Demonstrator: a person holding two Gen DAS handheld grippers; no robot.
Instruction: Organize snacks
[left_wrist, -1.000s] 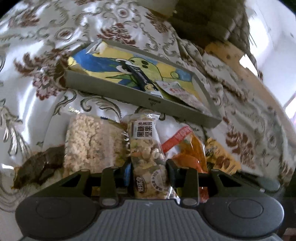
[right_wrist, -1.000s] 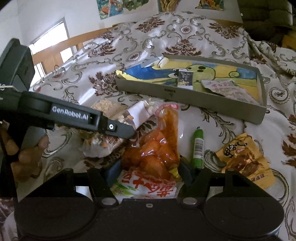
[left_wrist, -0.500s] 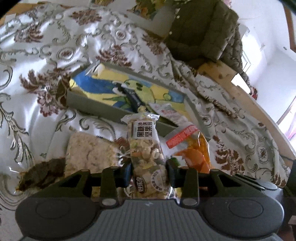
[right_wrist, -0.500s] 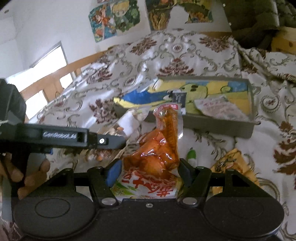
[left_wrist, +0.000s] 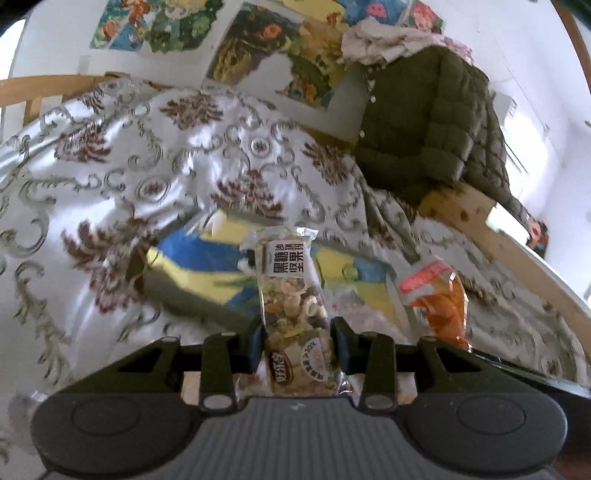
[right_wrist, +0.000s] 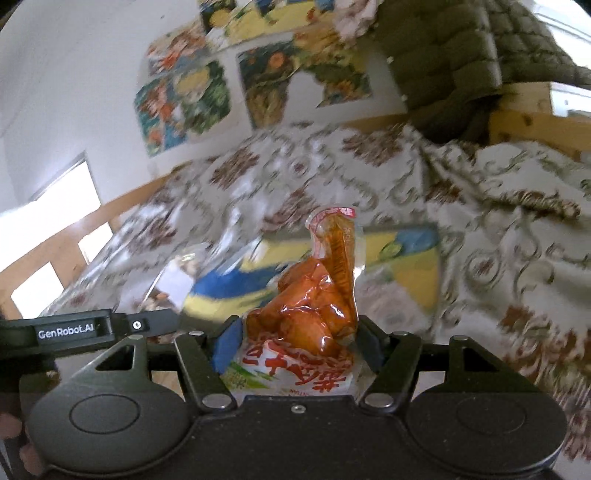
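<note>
A: Clear plastic is what the left gripper (left_wrist: 297, 341) has between its fingers: a tall, narrow transparent packet of mixed nuts with a white label of black characters (left_wrist: 290, 295). The jaws are closed on the packet's lower part, and it stands upright above them.

B: And the right gripper (right_wrist: 295, 345)?

A: It is clamped on a clear vacuum pouch of orange-red sausages with red print on its white lower end (right_wrist: 314, 295). The blue-padded fingers (right_wrist: 227, 341) press it from both sides. The pouch's sealed top leans slightly to the right.

B: Where do the two packs sit relative to the tray?

A: Both are raised in front of a grey rectangular tray lined with a blue-and-yellow cartoon sheet (left_wrist: 192, 299). The tray lies on a shiny white cloth patterned with brown flowers and grey scrolls (left_wrist: 122, 177). In the left wrist view the sausage pouch shows at the right, beside the nut packet and apart from it.

B: Anything else near?

A: A dark olive quilted jacket (left_wrist: 424, 122) hangs at the far side, below colourful cartoon posters (right_wrist: 192, 99) on the white wall. The right wrist view is blurred, so what lies in the tray cannot be told.
</note>
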